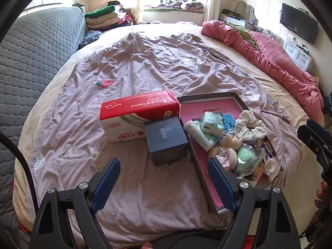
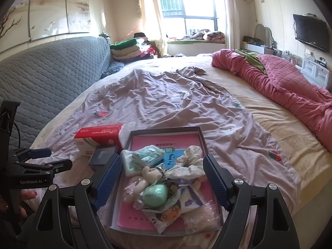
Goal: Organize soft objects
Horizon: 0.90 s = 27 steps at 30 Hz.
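A shallow grey box lid with a pink lining [image 1: 209,108] [image 2: 166,139] lies on the bed and holds a pile of soft things: pale green tissue packs [image 1: 204,129] [image 2: 143,157], a white floral scrunchie [image 1: 252,127] [image 2: 189,161], a small beige plush [image 1: 229,143] [image 2: 151,175] and a green sponge ball in wrap [image 1: 245,158] [image 2: 156,195]. My left gripper [image 1: 164,179] is open and empty, just in front of a dark blue box [image 1: 167,139] [image 2: 102,155]. My right gripper [image 2: 162,178] is open and empty, its fingers on either side of the pile.
A red and white tissue box [image 1: 139,114] [image 2: 99,139] stands left of the lid, behind the blue box. The bed carries a wrinkled lilac sheet [image 1: 145,66]. A pink quilt [image 2: 290,87] lies at the right. A grey padded headboard [image 1: 35,47] is on the left.
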Each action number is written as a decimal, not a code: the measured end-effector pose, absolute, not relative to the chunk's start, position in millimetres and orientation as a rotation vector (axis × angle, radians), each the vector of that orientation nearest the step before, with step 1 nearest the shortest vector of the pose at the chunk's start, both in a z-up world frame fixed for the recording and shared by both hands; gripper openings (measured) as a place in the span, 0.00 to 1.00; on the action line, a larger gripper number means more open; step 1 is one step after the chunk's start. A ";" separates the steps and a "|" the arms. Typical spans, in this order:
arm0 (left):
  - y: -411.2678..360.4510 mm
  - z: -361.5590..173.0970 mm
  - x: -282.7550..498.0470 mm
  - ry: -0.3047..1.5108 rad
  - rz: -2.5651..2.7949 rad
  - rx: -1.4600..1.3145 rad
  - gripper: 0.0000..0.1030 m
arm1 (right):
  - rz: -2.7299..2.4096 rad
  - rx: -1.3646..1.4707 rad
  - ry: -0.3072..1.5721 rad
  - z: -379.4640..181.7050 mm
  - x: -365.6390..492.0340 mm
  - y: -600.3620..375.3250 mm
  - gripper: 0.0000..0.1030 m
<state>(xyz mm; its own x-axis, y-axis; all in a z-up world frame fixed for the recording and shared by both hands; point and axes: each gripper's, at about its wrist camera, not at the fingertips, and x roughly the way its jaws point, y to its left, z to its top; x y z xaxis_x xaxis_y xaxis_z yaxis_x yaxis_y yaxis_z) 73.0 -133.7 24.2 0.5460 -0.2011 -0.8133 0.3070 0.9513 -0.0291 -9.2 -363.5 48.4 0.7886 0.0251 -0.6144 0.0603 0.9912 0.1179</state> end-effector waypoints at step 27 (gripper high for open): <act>-108.4 12.8 9.4 0.957 -0.233 0.051 0.83 | 0.047 0.079 0.699 32.7 -60.9 -313.6 0.81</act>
